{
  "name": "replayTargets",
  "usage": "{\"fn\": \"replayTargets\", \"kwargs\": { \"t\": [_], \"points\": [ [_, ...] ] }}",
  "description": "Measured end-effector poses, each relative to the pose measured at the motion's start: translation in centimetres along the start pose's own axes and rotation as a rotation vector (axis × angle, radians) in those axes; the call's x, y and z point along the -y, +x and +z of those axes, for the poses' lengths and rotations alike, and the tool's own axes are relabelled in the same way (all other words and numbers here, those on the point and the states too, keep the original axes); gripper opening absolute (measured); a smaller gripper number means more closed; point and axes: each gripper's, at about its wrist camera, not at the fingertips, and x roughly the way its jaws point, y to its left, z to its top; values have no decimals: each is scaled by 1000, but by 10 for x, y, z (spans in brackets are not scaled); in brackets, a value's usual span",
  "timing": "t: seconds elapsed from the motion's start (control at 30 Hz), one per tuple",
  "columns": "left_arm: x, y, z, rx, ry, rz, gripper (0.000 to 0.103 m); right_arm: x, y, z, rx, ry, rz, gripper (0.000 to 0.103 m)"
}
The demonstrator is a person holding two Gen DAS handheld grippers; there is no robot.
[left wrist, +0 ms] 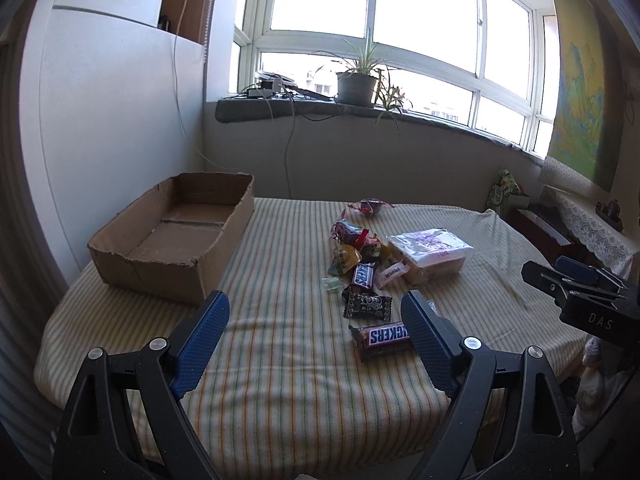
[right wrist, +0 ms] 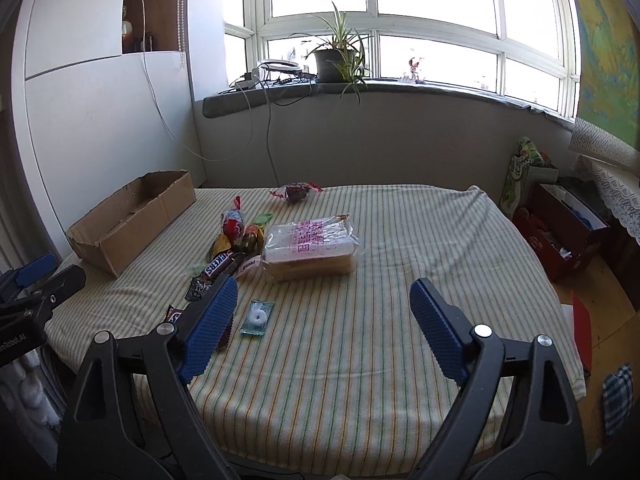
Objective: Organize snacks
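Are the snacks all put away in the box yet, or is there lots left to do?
Nothing is put away yet. The cardboard box shows only its bare floor. Both the left gripper and the right gripper are open and hold nothing. Left to do: the near Snickers bar, the candy pile, the bagged bread and the mint all lie on the striped cloth.

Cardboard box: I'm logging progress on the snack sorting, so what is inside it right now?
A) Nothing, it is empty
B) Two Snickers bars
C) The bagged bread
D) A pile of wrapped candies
A: the cardboard box shows only its bare floor, while the Snickers bars, bagged bread and candies lie on the striped cloth.
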Motion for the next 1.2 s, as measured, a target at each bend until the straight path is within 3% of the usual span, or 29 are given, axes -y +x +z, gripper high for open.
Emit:
{"fn": "replayTargets", "kwargs": {
  "t": [0.2, 0.37, 0.67, 0.87, 1.1, 1.2],
  "points": [
    [8, 22, -11, -83, -3, -76, 78, 0, 29, -14, -101, -13, 72, 68],
    [12, 41, -13, -153, -6, -186, 67, -2, 51, -13, -171, 7, 142, 65],
    [28, 90, 0, -310, 154, -353, 57, -10, 85, -14, -284, -3, 229, 52],
    [39, 107, -4, -403, 298, -398, 57, -20, 108, -20, -351, -43, 256, 48],
    [52, 117, -12, -454, 448, -390, 56, -32, 131, -23, -412, -64, 260, 48],
    [54, 118, -14, -457, 460, -392, 45, -38, 135, -24, -420, -87, 251, 48]
  ]
}}
